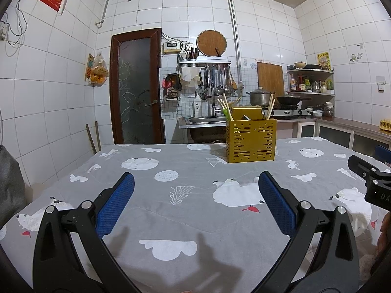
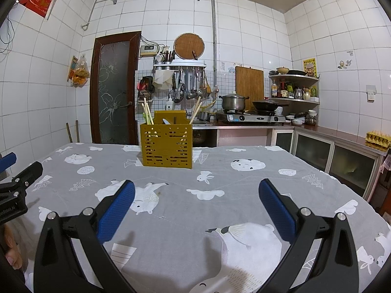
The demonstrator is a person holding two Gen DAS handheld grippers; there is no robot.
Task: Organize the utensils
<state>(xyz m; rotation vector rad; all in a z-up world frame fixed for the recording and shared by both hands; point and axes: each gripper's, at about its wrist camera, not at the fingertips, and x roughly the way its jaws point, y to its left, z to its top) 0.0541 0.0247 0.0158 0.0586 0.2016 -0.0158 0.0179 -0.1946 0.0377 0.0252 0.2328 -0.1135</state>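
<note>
Left claw [image 1: 196, 183], right claw [image 2: 196, 188] spread, empty; yellow utensil caddy [image 2: 166, 146] already loaded on counter [image 2: 220, 171]; nothing left loose, seemingly.

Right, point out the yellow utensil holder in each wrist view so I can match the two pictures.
Left wrist view: the yellow utensil holder stands right of centre, on the far part of the table.
Right wrist view: the yellow utensil holder stands left of centre, also far across the table.
Shared landmark: the brown door, left of the holder in both.
</note>
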